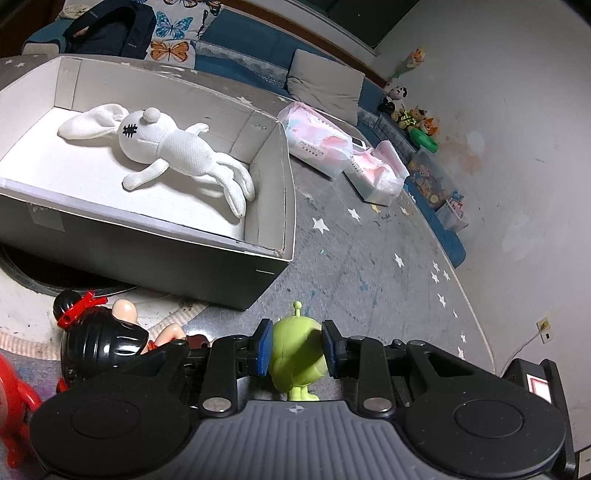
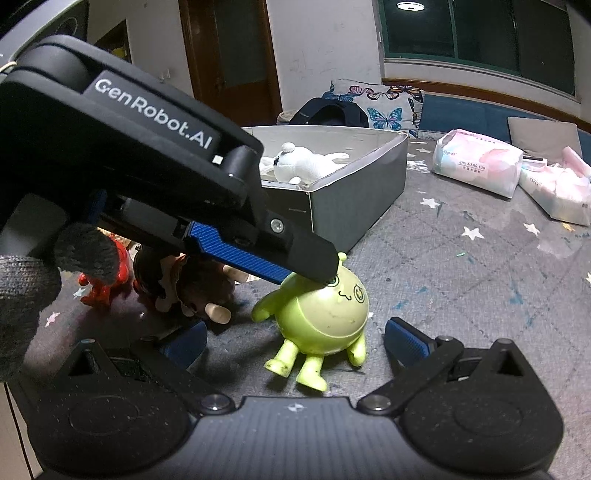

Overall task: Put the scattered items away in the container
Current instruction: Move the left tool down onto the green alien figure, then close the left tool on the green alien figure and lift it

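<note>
A green alien figure (image 1: pixel 297 350) stands on the grey star mat, and my left gripper (image 1: pixel 297 349) is shut on its round body with both blue pads touching its sides. In the right wrist view the same figure (image 2: pixel 325 314) sits with the left gripper's finger (image 2: pixel 258 258) against its head. My right gripper (image 2: pixel 295 345) is open and empty, its blue pads either side of the figure's legs. The grey cardboard box (image 1: pixel 273 184) holds a white plush rabbit (image 1: pixel 166 147). A black-haired doll (image 1: pixel 110 332) and a red toy (image 1: pixel 14 406) lie on the mat to the left.
Two pink-and-white tissue packs (image 1: pixel 317 147) lie on the mat to the right of the box. A butterfly cushion (image 1: pixel 173 33) and a dark backpack (image 1: pixel 110 29) sit behind the box. Small toys (image 1: pixel 417 122) line the wall at right.
</note>
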{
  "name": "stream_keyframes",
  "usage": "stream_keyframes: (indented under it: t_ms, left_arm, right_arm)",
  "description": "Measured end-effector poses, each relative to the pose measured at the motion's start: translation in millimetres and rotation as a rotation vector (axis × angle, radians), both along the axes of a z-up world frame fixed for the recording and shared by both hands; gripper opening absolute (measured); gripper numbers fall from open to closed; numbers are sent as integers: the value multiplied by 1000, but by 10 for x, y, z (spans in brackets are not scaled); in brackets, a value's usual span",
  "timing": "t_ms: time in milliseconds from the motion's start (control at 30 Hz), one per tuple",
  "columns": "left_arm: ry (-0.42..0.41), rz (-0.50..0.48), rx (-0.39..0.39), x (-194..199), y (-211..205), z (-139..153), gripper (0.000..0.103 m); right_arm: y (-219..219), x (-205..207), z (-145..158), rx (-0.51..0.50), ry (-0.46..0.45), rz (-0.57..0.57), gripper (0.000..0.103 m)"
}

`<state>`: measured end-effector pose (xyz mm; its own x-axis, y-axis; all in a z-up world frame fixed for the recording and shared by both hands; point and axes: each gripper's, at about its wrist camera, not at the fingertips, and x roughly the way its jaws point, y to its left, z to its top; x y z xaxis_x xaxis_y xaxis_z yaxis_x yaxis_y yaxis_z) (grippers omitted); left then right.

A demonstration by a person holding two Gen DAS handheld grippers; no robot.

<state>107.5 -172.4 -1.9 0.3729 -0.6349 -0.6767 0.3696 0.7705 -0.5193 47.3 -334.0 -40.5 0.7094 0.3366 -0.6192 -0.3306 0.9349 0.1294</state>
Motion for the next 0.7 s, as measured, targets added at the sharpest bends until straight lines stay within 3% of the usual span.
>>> stream_keyframes:
  t_ms: [300,500,700]
  left_arm:
    - [26,7,-17,25,10,-21,32]
    - [40,17,-29,37,25,-37,32]
    - [43,20,-31,36,28,-42,33]
  right_arm:
    - [-53,0,9,43,-3,-7,103]
    - [-87,-34,29,21,-14,-33,87]
    - [-177,-43,62,63,-1,-53,68]
